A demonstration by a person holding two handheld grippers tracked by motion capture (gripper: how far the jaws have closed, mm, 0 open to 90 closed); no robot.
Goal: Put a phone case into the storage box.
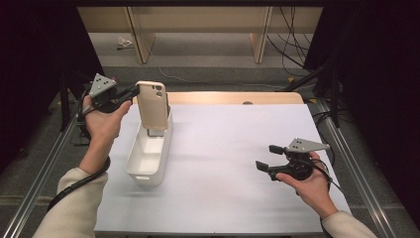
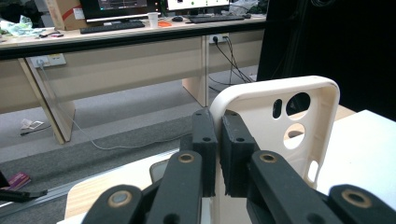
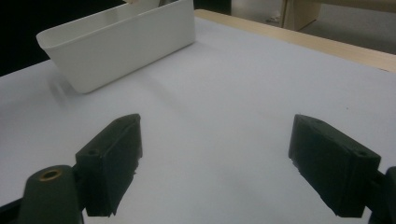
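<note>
While our left tongs point(image 1: 132, 92) are clamping the cream phone case point(image 1: 151, 105) upright over the white bin's point(image 1: 146, 161) far end, we are judging that lowering it inside comes next, our right tongs point(image 1: 270, 156) idling wide open and empty above the counter point(image 1: 223, 163)

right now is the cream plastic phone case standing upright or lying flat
Upright. The cream plastic phone case stands on end over the white plastic bin, camera holes at the top, its edge pinched by the left gripper.
</note>
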